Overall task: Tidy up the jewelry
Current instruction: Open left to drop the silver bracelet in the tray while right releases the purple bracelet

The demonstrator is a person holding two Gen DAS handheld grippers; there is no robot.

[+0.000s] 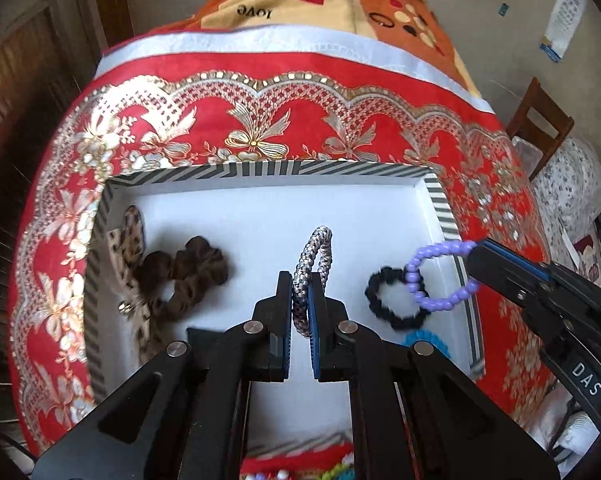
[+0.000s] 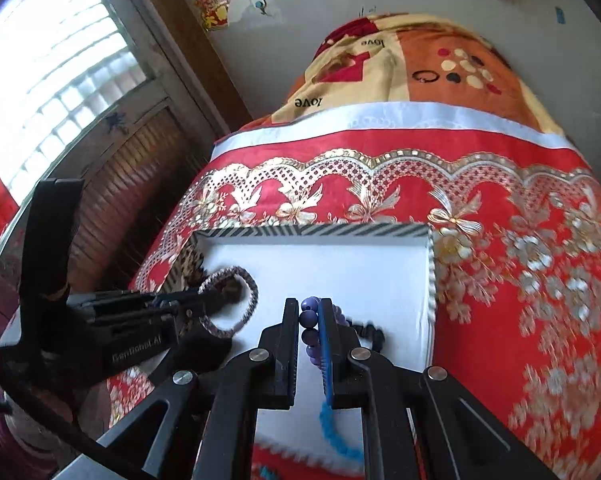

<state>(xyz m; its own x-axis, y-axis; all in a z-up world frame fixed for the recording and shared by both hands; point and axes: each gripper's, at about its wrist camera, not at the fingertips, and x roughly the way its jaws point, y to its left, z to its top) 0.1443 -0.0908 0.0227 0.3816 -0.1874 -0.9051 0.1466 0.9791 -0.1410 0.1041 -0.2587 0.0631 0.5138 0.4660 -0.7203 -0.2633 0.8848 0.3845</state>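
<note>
Left tongs (image 1: 301, 280) clamped on grey braided bracelet (image 1: 314, 258) above white striped-rim tray (image 1: 260, 169); right tongs (image 2: 310, 308) clamped on purple bead bracelet (image 1: 440, 276) over tray's right side, black bracelet (image 1: 392, 300) and brown scrunchie (image 1: 188, 276) inside.

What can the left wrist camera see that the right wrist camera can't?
Only the left wrist view shows the brown scrunchie whole, and a wooden chair.

Only the right wrist view shows the bright window.

Both show the striped-rim tray, the left gripper pinching the grey braided band, the right gripper pinching the purple bead bracelet, and the black band.
</note>
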